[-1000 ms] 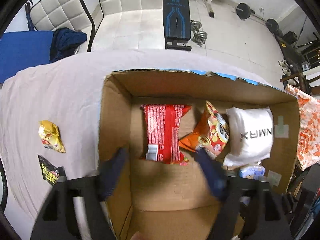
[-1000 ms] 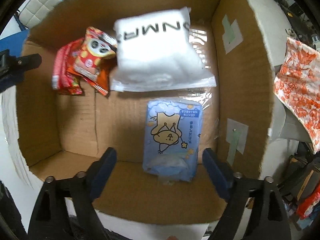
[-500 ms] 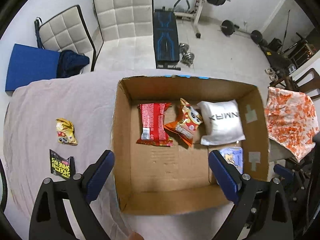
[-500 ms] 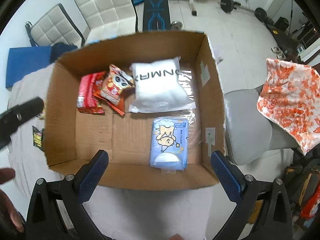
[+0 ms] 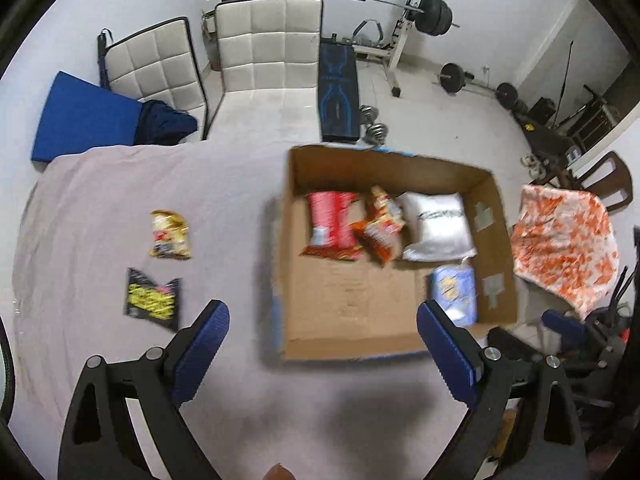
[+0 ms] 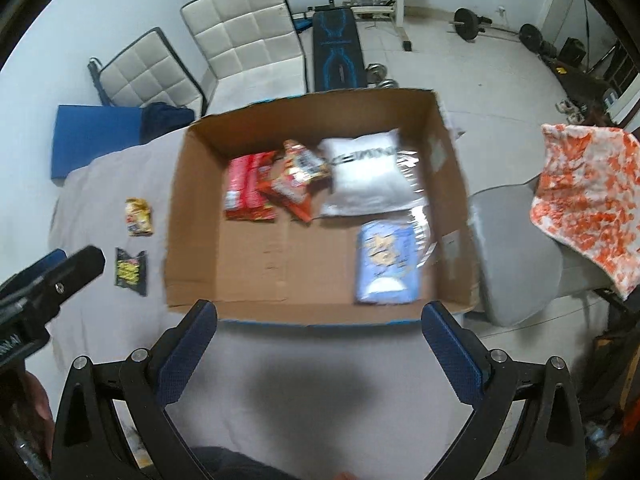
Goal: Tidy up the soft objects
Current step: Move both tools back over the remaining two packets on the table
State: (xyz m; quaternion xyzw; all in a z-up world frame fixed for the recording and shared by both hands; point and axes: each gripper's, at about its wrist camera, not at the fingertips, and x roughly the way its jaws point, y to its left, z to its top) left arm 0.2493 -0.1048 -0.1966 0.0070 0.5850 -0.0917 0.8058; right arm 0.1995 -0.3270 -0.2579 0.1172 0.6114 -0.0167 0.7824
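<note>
The cardboard box (image 5: 384,332) sits on the cloth-covered bench (image 5: 100,184) ahead of both claws, with four soft packs inside it: a red snack bag (image 5: 332,228), an orange snack bag (image 5: 380,228) overlapping its right edge, a white pouch (image 5: 438,228) against the far right, and a light blue pack (image 5: 456,292) lying nearer, by the right wall. Two packs lie outside on the cloth, well to the left of the box: a yellow packet (image 5: 170,235) and, just nearer than it, a black packet (image 5: 153,299). The left claw (image 5: 322,334) hangs above the bench over the box's near-left corner, its blue fingers spread wide, holding and touching nothing; the black packet lies just beyond and left of its left finger. The right claw (image 6: 320,334) hovers over the box's near wall (image 6: 312,312), likewise spread wide and empty, the light blue pack lying ahead toward its right finger. In the right wrist view the left claw shows at the left edge, beside the two loose packets.
</note>
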